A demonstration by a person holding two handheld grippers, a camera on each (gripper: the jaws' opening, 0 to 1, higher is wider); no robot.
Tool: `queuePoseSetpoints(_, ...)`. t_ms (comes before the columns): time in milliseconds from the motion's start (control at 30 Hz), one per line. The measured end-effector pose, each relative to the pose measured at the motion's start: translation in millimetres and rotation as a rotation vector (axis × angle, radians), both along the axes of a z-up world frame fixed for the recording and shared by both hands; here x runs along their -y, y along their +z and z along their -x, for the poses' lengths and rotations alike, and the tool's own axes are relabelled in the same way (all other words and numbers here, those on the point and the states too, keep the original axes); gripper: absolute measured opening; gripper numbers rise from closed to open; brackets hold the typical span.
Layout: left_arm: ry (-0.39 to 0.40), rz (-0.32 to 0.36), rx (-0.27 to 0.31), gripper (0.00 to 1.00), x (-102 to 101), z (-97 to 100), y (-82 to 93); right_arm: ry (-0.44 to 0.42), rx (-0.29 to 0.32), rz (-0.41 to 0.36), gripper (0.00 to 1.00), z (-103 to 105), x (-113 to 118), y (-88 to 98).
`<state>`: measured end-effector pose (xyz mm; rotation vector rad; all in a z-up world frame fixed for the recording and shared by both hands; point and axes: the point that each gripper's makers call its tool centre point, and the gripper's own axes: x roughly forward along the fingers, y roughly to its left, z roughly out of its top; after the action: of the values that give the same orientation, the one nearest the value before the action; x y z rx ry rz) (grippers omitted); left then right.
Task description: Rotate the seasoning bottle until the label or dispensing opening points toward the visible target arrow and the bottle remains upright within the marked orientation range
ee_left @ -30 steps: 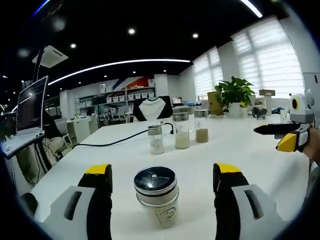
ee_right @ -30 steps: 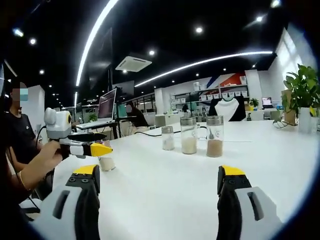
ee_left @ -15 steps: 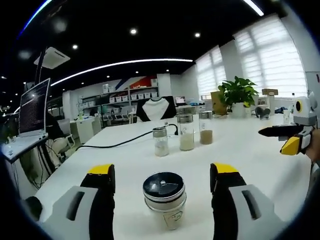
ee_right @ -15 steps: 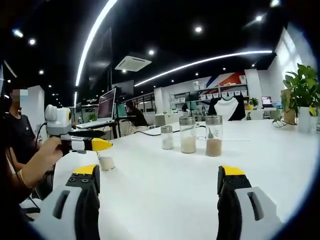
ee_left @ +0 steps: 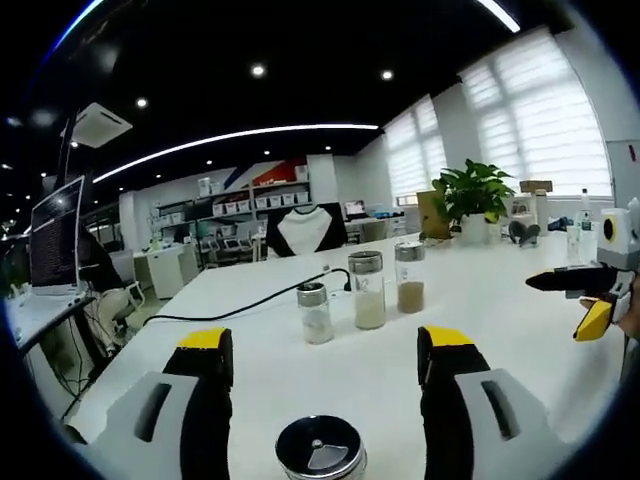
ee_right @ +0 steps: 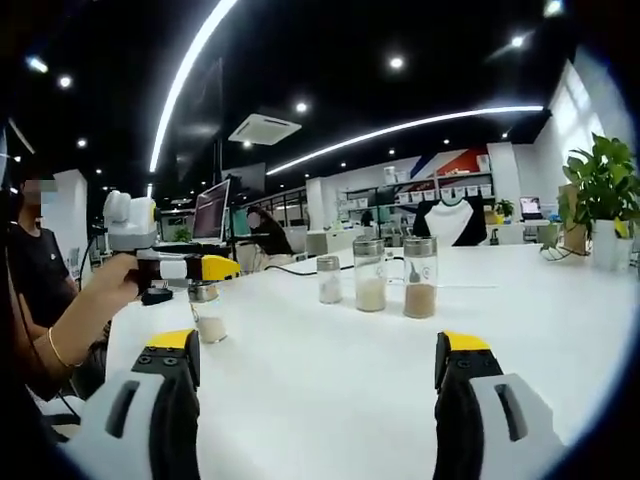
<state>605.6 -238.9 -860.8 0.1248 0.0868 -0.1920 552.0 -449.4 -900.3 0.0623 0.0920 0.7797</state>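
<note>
Left gripper (ee_left: 320, 345) jaws wide above seasoning bottle (ee_left: 320, 458), right gripper (ee_right: 318, 355) wide, no readable label.

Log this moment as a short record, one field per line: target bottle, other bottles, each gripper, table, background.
target bottle: seasoning bottle, upright, dark lid, between the open jaws of the left gripper, not clamped
other bottles: three jars in a row farther along the table
right gripper: right gripper, open, nothing between its jaws
table: white table, black cable lying across it
background: potted plant by the windows
target arrow: cannot be seen
</note>
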Motion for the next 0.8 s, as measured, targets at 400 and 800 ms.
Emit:
queuePoseSetpoints(400, 0.045, 0.044, 0.034, 0.79, -5.7, -38.5, 30.4, 0.002, 0.015, -0.004, 0.99, 1.5, 2.2, 4.2)
queuePoseSetpoints(800, 0.037, 0.040, 0.035, 0.78, 1.7, -90.1, 52.9, -0.014, 0.025, 0.012, 0.98, 1.8, 8.5, 3.9)
